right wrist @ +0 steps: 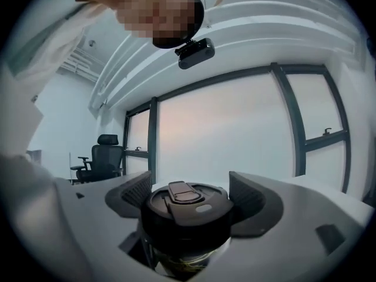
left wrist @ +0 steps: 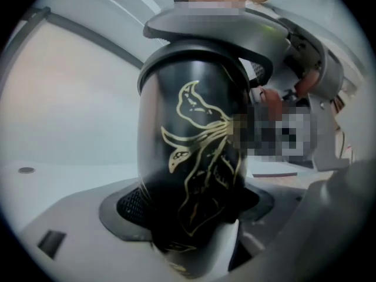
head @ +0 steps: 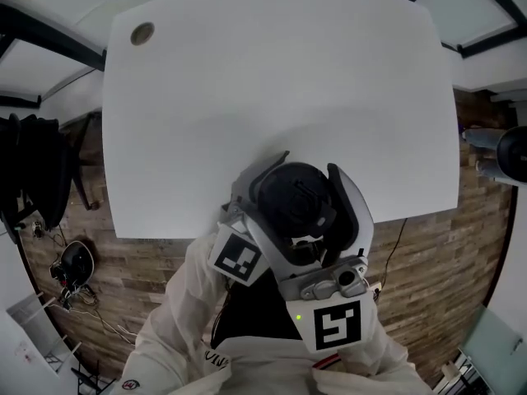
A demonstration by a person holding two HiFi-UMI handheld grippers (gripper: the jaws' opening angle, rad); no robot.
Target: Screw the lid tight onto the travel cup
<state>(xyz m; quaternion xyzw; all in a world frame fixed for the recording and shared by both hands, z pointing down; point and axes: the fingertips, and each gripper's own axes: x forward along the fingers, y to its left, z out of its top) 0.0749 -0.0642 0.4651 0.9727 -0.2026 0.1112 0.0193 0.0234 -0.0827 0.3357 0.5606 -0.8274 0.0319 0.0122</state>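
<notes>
Over the near edge of the white surface [head: 272,72] we hold the black cup [left wrist: 188,116], gold drawing on its side, lifted clear of the surface. Our left tongs [left wrist: 197,204] clamp its body, a pad pressed on each side. Our right tongs [right wrist: 191,195] grip the dark lid [right wrist: 187,216], which sits on the cup's mouth.

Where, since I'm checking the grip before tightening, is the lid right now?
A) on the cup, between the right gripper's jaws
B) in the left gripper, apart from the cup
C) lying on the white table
A: the lid sits on the travel cup between the pads of the right gripper, while the left gripper grips the cup's body.
</notes>
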